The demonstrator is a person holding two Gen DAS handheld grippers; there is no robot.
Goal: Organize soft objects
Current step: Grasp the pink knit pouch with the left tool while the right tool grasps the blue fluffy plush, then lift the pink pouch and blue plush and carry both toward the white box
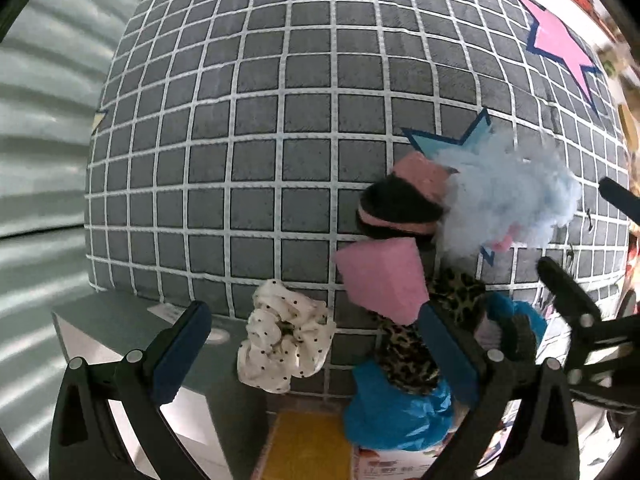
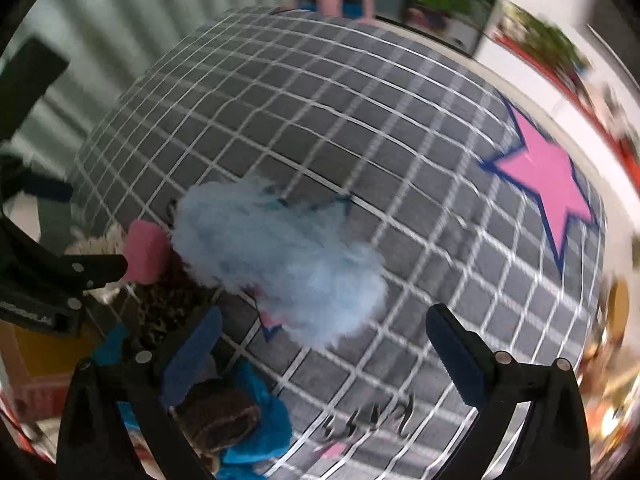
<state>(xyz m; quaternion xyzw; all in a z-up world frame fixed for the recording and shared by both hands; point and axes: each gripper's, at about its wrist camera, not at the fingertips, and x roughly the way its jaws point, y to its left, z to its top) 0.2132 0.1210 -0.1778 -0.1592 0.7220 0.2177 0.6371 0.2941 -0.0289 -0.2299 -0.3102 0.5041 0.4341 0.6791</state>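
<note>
grey grid-pattern cushion [image 1: 280, 140] fills the view ahead of both grippers, w/ a pink star [image 1: 560, 46] far ahead-right on its cover. light-blue fluffy item [image 2: 276, 256] lies on the cushion just ahead of the right gripper [image 2: 324, 354], between its fingers' line; jaws wide apart, nothing held. blue cloth [image 1: 396, 412] sits close in by the left gripper's right finger, leopard-print scrunchie [image 1: 412, 356] on top of it. pink sponge block [image 1: 380, 280] ahead-right of the left gripper [image 1: 316, 350], black-and-pink plush [image 1: 400, 204] beyond it. white dotted scrunchie [image 1: 284, 344] between the left fingers, untouched; left jaws wide apart, empty.
</note>
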